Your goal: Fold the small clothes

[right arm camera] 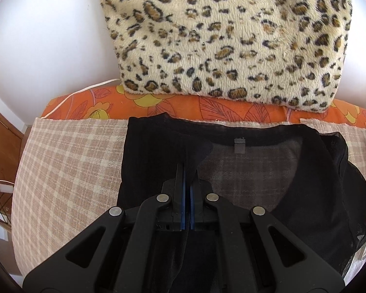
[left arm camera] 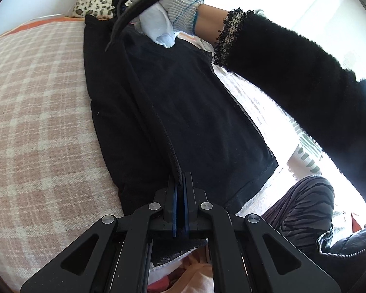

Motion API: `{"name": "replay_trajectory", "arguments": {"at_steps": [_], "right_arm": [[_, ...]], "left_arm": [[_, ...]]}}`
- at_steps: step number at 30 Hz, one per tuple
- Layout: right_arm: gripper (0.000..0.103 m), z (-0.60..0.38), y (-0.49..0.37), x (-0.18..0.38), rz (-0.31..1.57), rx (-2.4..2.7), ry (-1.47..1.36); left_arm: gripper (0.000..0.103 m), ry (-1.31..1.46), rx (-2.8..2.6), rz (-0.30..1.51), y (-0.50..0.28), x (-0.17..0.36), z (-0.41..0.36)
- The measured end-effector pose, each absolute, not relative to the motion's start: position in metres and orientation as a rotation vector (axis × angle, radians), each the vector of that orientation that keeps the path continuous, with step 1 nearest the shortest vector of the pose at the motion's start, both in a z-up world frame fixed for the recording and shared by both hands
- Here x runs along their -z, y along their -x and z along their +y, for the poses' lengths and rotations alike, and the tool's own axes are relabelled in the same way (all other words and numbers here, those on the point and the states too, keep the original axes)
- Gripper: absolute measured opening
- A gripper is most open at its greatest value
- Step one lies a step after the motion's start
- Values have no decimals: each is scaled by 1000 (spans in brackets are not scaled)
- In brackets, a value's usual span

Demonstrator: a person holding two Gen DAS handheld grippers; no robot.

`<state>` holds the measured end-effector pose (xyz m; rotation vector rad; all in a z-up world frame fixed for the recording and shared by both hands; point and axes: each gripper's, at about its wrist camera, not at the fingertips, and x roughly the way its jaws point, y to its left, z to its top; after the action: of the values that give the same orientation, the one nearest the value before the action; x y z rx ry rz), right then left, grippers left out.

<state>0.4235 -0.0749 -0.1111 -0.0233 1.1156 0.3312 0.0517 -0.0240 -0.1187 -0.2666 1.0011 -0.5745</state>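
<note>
A black sheer garment [left arm camera: 173,102] lies spread on a pink checked blanket [left arm camera: 36,112]. My left gripper [left arm camera: 180,178] is shut on a folded edge of the garment near its lower hem. My right gripper [right arm camera: 187,171] is shut on the garment's [right arm camera: 305,195] fabric near the collar, where a small label [right arm camera: 239,144] shows. In the left wrist view the person's gloved right hand [left arm camera: 173,17] and black fuzzy sleeve [left arm camera: 292,78] reach over the garment's far end.
A leopard-print pillow [right arm camera: 231,36] leans on the white wall behind an orange floral sheet [right arm camera: 158,107]. A zebra-striped cloth [left arm camera: 302,210] and a black zipped jacket [left arm camera: 349,244] lie at the right. The blanket [right arm camera: 68,166] extends left of the garment.
</note>
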Motion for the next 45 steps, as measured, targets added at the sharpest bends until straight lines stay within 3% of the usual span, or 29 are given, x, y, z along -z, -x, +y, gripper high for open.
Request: {"name": "replay_trajectory", "arguments": {"at_steps": [5, 10, 12, 14, 15, 27, 37, 45], "right_arm": [[3, -81, -423, 119, 1126, -311, 46], [5, -88, -426, 127, 1182, -289, 42], [16, -93, -426, 125, 1181, -261, 60], [54, -103, -423, 119, 1155, -229, 61], [58, -109, -420, 113, 1137, -224, 45], [58, -180, -336, 60, 1117, -347, -103], [58, -163, -166, 79, 1200, -609, 24], [57, -132, -94, 92, 1203, -635, 203]], "left_arm": [[3, 239, 590, 1006, -51, 122, -36], [20, 190, 599, 1043, -48, 124, -48], [39, 141, 591, 1067, -46, 124, -53], [40, 148, 618, 1069, -42, 123, -55], [40, 164, 637, 1067, -40, 122, -54], [40, 299, 551, 999, -23, 107, 15], [39, 267, 458, 1042, -20, 122, 26], [37, 240, 456, 1037, -17, 126, 8]]}}
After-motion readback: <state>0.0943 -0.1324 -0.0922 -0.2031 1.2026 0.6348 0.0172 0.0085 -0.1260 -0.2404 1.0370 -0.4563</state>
